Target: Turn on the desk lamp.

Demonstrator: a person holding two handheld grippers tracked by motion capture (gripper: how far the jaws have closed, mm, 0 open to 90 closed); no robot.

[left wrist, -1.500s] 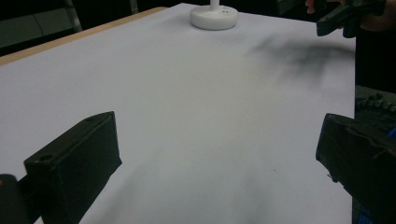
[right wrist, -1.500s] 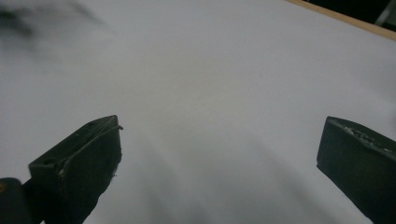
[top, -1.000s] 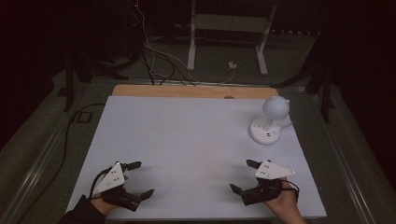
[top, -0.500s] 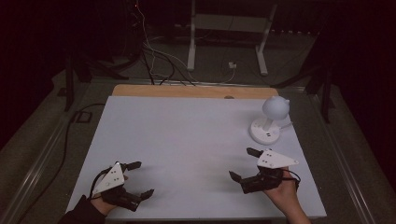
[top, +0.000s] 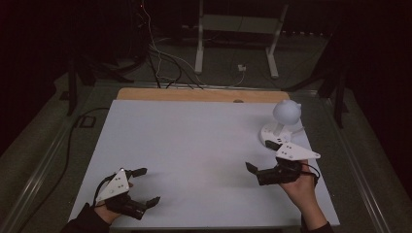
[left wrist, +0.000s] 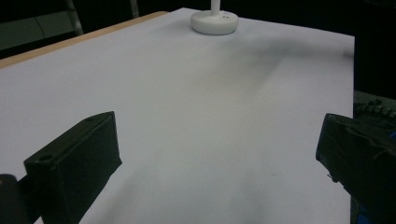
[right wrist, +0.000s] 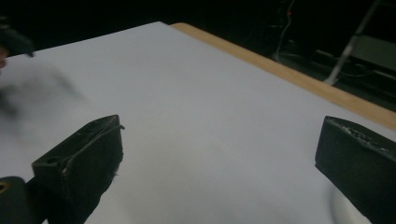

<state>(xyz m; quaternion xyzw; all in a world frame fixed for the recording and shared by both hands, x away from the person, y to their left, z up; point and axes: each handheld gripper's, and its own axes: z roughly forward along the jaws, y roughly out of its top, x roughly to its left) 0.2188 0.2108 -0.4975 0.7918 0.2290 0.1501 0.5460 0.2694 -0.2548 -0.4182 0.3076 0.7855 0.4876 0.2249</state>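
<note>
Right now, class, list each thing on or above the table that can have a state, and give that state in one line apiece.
Left gripper: open, holding nothing, low over the table.
Right gripper: open, holding nothing, beside the lamp.
White lamp: upright on its round base, apparently unlit.
Table: covered by a white sheet.

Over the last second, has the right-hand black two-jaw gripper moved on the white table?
Yes. The right gripper has moved away from the person, toward the white round-based lamp; its grey plate now nearly reaches the lamp's base, where a clear gap showed before.
</note>
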